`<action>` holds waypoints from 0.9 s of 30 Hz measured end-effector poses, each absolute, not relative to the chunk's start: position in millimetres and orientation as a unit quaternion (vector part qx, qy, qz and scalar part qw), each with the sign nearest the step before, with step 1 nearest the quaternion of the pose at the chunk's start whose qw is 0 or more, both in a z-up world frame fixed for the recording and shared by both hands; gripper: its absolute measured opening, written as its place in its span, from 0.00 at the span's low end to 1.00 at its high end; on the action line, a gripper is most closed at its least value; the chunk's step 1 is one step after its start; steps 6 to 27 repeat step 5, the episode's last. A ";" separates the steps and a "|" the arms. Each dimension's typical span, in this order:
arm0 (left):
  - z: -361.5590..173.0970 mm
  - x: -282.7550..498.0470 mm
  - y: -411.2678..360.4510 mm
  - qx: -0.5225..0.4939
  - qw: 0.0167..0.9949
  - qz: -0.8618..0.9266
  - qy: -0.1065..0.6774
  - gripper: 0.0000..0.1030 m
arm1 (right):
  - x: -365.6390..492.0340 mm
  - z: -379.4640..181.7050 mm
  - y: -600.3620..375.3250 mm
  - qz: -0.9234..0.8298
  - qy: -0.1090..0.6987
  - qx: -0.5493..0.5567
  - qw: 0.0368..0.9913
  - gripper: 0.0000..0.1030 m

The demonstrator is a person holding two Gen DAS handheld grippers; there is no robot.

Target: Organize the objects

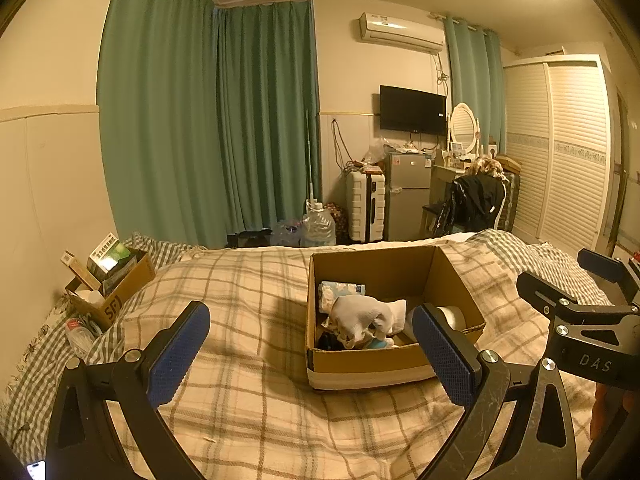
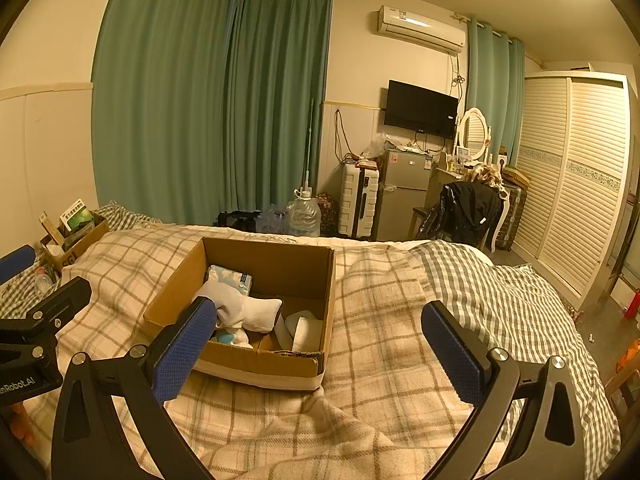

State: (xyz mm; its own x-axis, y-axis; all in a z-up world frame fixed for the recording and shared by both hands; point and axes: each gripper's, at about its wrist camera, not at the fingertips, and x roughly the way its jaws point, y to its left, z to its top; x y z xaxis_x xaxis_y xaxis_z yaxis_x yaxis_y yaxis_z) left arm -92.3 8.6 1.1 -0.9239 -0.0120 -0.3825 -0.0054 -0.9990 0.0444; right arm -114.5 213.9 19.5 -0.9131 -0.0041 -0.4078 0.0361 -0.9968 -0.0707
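Note:
An open cardboard box sits on the plaid blanket. Inside lie a white sock bundle, a light blue printed packet, a white tape roll and some small dark and blue items. My left gripper is open and empty, held just in front of the box. My right gripper is open and empty, in front of the box and to its right. Each gripper shows at the edge of the other's view.
A second cardboard box with books and packets stands at the far left by the wall, with a plastic bottle beside it. The plaid blanket covers the bed. Beyond are water jugs, a suitcase, a fridge and a wardrobe.

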 end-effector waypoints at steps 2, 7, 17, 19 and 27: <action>1.1 -91.7 8.4 0.195 0.004 -0.981 -0.021 1.00 | -114.3 19.4 213.7 -0.977 0.038 0.209 0.011 1.00; 1.6 -90.7 7.9 0.191 0.007 -0.981 -0.022 1.00 | -114.4 19.4 213.6 -0.977 0.039 0.209 0.011 1.00; 1.6 -90.7 7.9 0.191 0.007 -0.981 -0.022 1.00 | -114.4 19.4 213.6 -0.977 0.039 0.209 0.011 1.00; 1.6 -90.7 7.9 0.191 0.007 -0.981 -0.022 1.00 | -114.4 19.4 213.6 -0.977 0.039 0.209 0.011 1.00; 1.6 -90.7 7.9 0.191 0.007 -0.981 -0.022 1.00 | -114.4 19.4 213.6 -0.977 0.039 0.209 0.011 1.00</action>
